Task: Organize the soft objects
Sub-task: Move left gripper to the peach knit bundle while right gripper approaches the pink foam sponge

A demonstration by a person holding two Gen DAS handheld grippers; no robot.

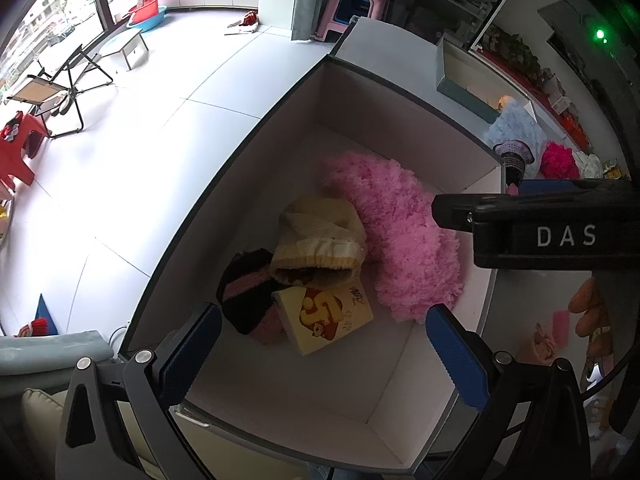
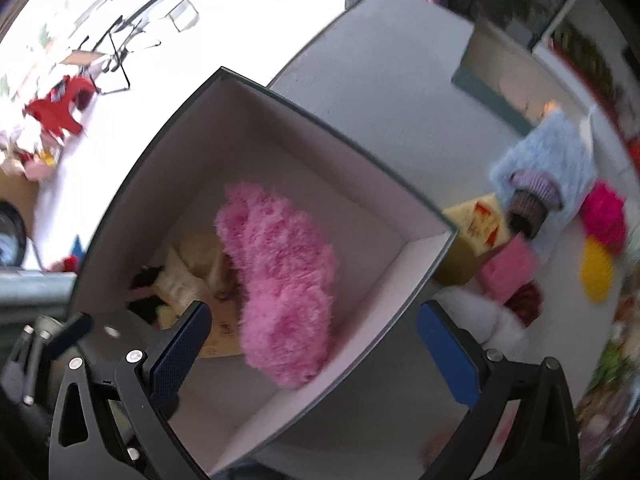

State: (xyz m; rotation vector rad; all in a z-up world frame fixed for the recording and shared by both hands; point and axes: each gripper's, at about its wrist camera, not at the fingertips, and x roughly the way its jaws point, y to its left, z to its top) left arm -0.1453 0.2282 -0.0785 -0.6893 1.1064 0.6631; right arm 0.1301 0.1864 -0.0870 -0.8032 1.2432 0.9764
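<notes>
A grey box with a white inside (image 1: pixel 280 128) stands at the desk's (image 1: pixel 408 52) edge toward the open floor. In it lie 4 soft or light things: a fluffy pink piece (image 1: pixel 400 236) against the wall nearest the rest of the desk, a cream knitted hat (image 1: pixel 320 240) touching it, a black-and-pink knit (image 1: pixel 248 292) beside the hat, and a yellow packet (image 1: pixel 324 316) leaning on both.

The left gripper (image 1: pixel 324 356) hangs over the box, its 2 blue-padded fingers (image 1: pixel 456 356) spread wide with nothing between them; the packet and the knit lie just beyond its fingertips, below them, untouched. The right gripper (image 2: pixel 316 356) is also above the box, jaws fully apart and empty. In its view, which is blurred, the fluffy pink piece (image 2: pixel 280 284) lies in the box (image 2: pixel 312 120) between and beyond its fingers (image 2: pixel 180 352), lower down and not gripped. From the left wrist view the right gripper's black body (image 1: pixel 540 228) crosses over the box's wall, a hand (image 1: pixel 592 312) on its handle.

Outside the box, further along the desk, lie a pale blue fluffy cloth (image 2: pixel 548 156) with a purple-and-brown knit (image 2: pixel 528 200) on it, a magenta pompom (image 2: pixel 604 216), a yellow soft thing (image 2: pixel 596 268), a pink block (image 2: pixel 508 268) and another yellow packet (image 2: pixel 476 224), all well apart from both grippers.
</notes>
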